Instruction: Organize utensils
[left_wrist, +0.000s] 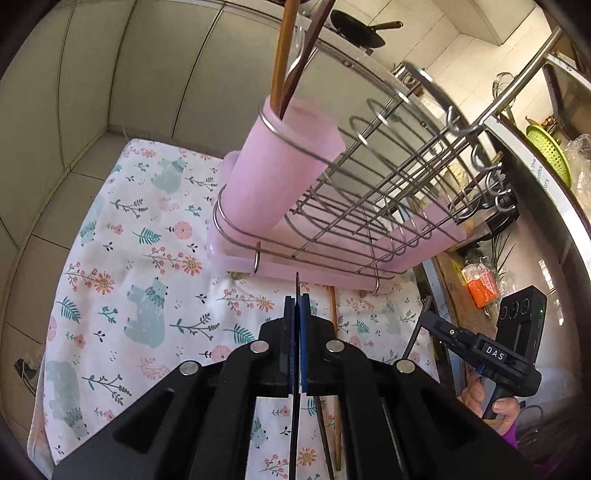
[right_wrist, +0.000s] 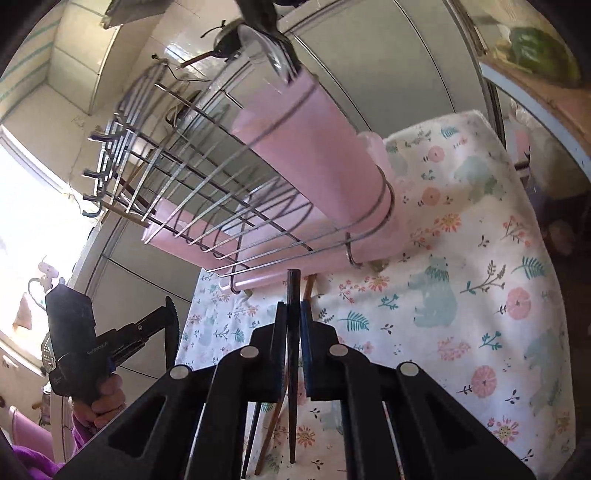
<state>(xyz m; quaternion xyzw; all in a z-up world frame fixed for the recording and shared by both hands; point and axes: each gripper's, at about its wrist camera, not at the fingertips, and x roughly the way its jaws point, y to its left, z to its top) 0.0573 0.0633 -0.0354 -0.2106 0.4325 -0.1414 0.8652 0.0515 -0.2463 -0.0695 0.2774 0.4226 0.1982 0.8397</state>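
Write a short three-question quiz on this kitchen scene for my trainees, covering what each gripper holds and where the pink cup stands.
1. True or false: the right gripper is shut on a dark chopstick.
2. The pink cup stands in: A a wire rack, B a drawer, C a sink.
3. Fill in: the left gripper holds a serrated ____.
Key: 1 true; 2 A; 3 knife.
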